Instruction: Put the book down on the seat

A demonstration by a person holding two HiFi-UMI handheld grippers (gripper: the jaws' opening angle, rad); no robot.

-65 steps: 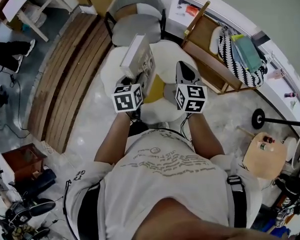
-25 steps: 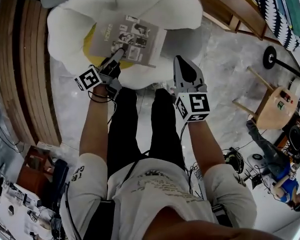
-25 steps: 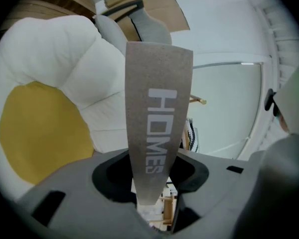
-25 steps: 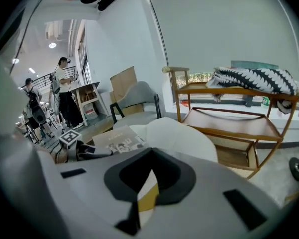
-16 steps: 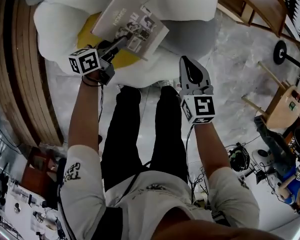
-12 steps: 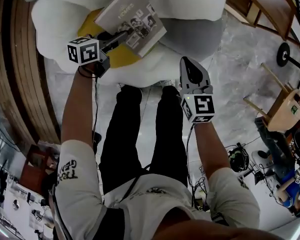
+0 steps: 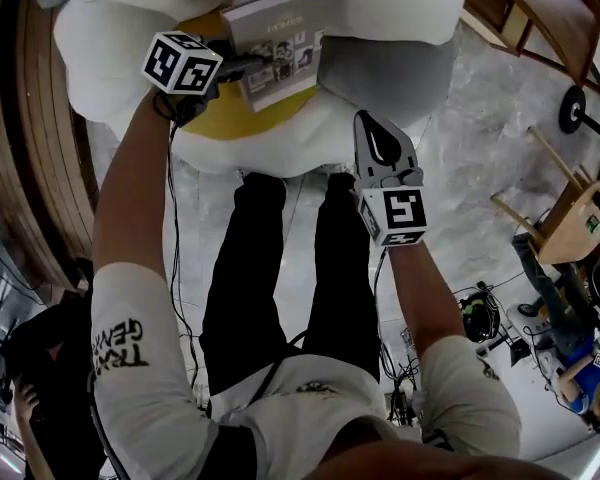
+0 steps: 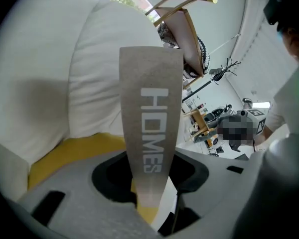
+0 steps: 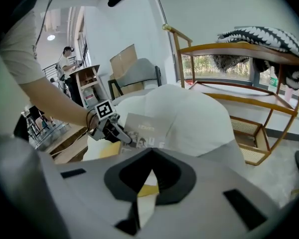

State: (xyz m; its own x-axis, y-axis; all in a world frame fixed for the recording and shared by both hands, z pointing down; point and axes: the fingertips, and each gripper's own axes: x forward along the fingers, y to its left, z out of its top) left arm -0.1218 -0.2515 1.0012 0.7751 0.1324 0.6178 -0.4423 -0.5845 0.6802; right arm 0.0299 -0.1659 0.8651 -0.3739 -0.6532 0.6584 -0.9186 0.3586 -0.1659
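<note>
A grey book (image 7: 275,43) with "HOMES" on its spine (image 8: 152,133) stands on edge over the yellow seat cushion (image 7: 230,118) of a white puffy armchair (image 7: 380,8). My left gripper (image 7: 238,66) is shut on the book's spine end (image 8: 150,203), arm stretched forward. I cannot tell whether the book's lower edge touches the cushion. The right gripper view shows the book (image 9: 147,128) leaning toward the backrest (image 9: 189,118), with the left gripper (image 9: 119,134) at its left. My right gripper (image 7: 368,123) hangs before the chair's front edge, shut and empty (image 9: 150,153).
A wooden rack (image 7: 540,18) with a striped cloth (image 9: 259,39) stands right of the chair. A round wooden stool (image 7: 570,218) and a lamp base (image 7: 572,108) sit on the marble floor. Wooden slats (image 7: 30,148) run along the left. Another person (image 7: 30,368) is at lower left.
My left arm has reached further forward and swung the book from lying flat, cover up, to standing on edge over the yellow cushion. The right gripper has hardly moved.
</note>
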